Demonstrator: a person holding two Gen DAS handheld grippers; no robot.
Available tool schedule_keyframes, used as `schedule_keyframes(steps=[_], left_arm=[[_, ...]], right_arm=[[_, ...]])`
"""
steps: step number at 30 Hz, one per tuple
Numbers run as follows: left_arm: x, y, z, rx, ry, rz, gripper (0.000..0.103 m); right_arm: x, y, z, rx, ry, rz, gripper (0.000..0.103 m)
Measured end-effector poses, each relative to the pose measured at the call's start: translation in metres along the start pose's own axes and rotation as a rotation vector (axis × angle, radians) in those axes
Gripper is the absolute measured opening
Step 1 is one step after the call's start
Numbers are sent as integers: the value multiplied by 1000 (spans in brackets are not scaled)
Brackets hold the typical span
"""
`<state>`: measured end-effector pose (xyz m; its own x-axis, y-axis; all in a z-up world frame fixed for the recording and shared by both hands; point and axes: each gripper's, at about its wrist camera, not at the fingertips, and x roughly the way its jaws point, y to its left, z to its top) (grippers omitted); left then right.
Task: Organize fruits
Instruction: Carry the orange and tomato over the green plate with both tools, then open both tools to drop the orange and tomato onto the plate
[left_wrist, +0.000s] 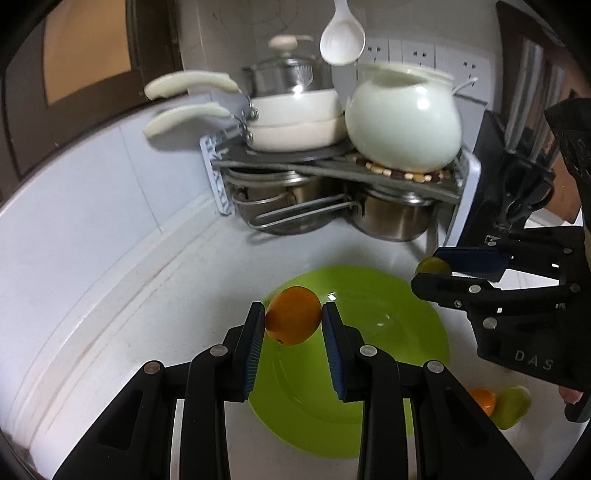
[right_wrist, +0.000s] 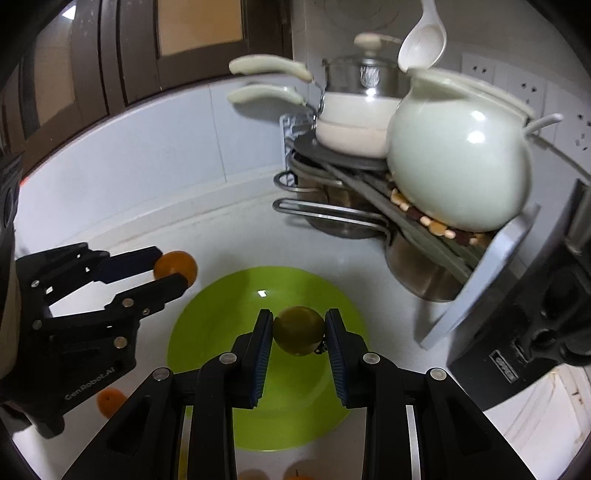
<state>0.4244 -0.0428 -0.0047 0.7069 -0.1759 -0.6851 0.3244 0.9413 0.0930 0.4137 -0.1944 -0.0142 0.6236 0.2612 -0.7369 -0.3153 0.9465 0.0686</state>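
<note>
Left gripper: left gripper (left_wrist: 293, 320) clamped on an orange (left_wrist: 293, 319), both blue pads pressed against the fruit's sides; seen from the right wrist view at the left of the scene, over the desk beside the plate's far-left rim.
Right gripper: right gripper (right_wrist: 298, 336) clamped on a green fruit (right_wrist: 298, 335), olive-green and round, the kind not clear; the fruit is held above the plate's middle.
Plate: lime-green plate (left_wrist: 417, 332) lying flat on the white desk (left_wrist: 147, 314), nothing resting on its visible surface.
Loose fruit, right: a second orange (left_wrist: 484, 400) and a second green fruit (left_wrist: 511, 406) lie side by side on the desk, near right of the plate in the left wrist view, partly hidden behind the gripper's arm.
Loose fruit, near edge: in the right wrist view, orange fruit shows at the bottom edge, partly cut off.
Rack: grey two-level rack (left_wrist: 369, 170) in the far corner; white saucepans (left_wrist: 295, 122) stacked on top, beside a white round-bodied pot (left_wrist: 404, 122) standing on a beaded trivet (left_wrist: 399, 173).
Lower level: steel pots (left_wrist: 391, 218) under the rack's top.
Wall: white spoon (left_wrist: 342, 37) hanging above the pot; sockets (left_wrist: 424, 51) on the far wall.
</note>
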Motion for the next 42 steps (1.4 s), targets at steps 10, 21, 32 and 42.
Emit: schedule_keyframes(steps=[10,21,32,42], left_arm=[[53,-2,4,10,150,-28,32],[92,-4,-7,30,257,-54,32],[86,-4,-3,22,277,-67,45],[33,-1,-1,-1,204,-24,66]], right_arm=[[47,-3,4,-30,136,6,30],[81,-9,-2,-31,235,15,30],[84,-13,0,-8,226,3,38],[34,0,0,-17,127,-43,46]])
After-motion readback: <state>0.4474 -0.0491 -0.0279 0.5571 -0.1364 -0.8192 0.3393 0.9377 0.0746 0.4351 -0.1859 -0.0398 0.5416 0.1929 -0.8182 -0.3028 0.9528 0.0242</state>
